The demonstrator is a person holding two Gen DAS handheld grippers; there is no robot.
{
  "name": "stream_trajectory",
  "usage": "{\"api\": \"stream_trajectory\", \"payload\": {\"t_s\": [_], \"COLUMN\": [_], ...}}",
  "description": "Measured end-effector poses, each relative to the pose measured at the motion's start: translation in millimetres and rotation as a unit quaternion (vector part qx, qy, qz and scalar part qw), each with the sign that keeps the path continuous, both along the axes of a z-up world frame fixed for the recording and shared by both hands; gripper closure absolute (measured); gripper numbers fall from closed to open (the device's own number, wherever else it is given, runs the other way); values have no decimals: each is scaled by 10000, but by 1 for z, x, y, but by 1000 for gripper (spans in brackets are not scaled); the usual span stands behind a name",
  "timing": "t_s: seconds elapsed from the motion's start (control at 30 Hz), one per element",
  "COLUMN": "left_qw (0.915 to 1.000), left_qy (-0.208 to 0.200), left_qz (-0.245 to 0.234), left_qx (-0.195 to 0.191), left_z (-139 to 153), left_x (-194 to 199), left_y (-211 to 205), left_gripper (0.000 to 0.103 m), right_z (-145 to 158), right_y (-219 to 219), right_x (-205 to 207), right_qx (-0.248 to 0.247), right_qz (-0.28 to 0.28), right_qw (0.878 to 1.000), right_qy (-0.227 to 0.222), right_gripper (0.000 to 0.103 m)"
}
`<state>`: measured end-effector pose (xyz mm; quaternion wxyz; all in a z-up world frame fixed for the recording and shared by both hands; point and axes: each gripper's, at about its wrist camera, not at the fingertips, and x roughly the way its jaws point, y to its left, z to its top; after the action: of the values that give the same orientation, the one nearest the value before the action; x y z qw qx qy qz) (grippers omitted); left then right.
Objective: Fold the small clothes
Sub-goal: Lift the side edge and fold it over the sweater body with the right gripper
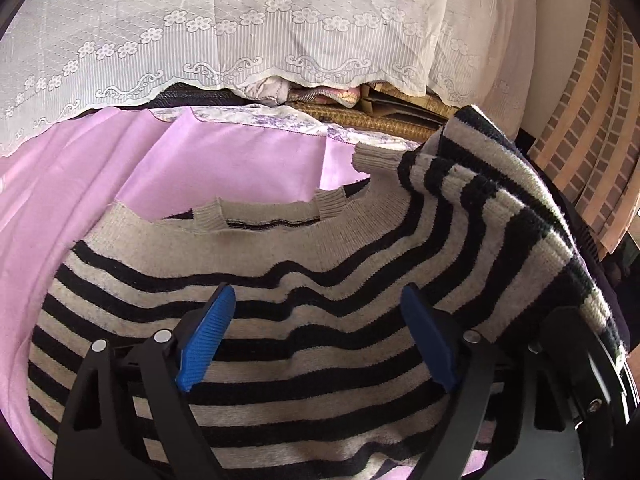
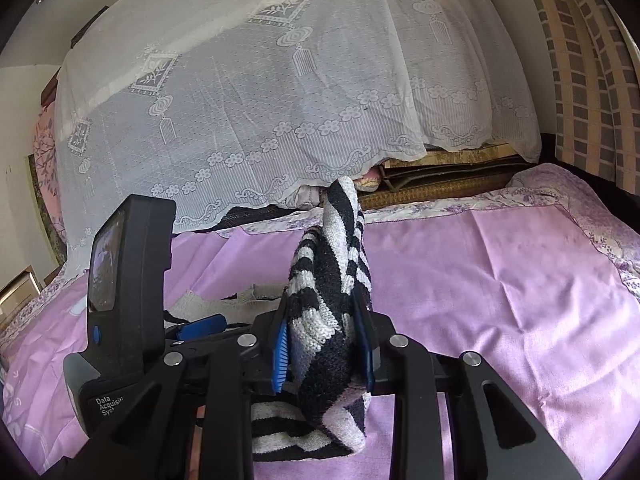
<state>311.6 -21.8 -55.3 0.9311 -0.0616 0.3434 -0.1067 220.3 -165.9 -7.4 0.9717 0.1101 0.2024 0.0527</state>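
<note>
A small black-and-cream striped sweater (image 1: pixel 248 332) lies on a pink bedsheet (image 1: pixel 120 168), neckline away from me. My left gripper (image 1: pixel 316 300) is open just above the sweater's chest, blue pads apart, holding nothing. The sweater's right side and sleeve (image 1: pixel 492 184) are lifted and drawn over toward the body. In the right wrist view my right gripper (image 2: pixel 324 312) is shut on that bunched striped sleeve (image 2: pixel 340 240), which stands up between the blue pads. The left gripper's body (image 2: pixel 128 288) shows at the left of that view.
A white lace cloth (image 1: pixel 240 32) hangs over stacked items behind the bed. A floral bed border (image 2: pixel 560 196) runs along the far and right edges. Checked curtains (image 2: pixel 580 80) hang at the right. Bare pink sheet (image 2: pixel 500 300) lies right of the sweater.
</note>
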Motion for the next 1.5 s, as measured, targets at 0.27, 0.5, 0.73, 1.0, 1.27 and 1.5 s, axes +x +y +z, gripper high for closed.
{"api": "stream_trajectory", "payload": {"t_s": [0.27, 0.5, 0.73, 1.0, 1.27, 1.5], "left_qw": [9989, 9953, 9913, 9871, 9837, 9737], "left_qy": [-186, -113, -43, 561, 1151, 1660], "left_qz": [359, 818, 1167, 641, -308, -343], "left_qx": [-218, -496, -608, -1354, -1345, -1523], "left_z": [19, 31, 23, -13, -17, -37], "left_x": [-14, -17, -26, -27, -24, -14], "left_y": [57, 121, 191, 205, 145, 129], "left_gripper": [22, 25, 33, 26, 12, 11], "right_z": [25, 48, 47, 27, -23, -39], "right_y": [52, 106, 183, 180, 90, 126], "right_x": [-7, -1, 7, -13, -52, -57], "right_qx": [-303, -316, -275, -512, -667, -2453], "right_qz": [296, 749, 1497, 1713, 1364, 1349], "right_qw": [9988, 9963, 9883, 9839, 9877, 9599], "right_qy": [-236, -267, -121, 40, 382, -156], "right_gripper": [74, 77, 100, 66, 56, 38]}}
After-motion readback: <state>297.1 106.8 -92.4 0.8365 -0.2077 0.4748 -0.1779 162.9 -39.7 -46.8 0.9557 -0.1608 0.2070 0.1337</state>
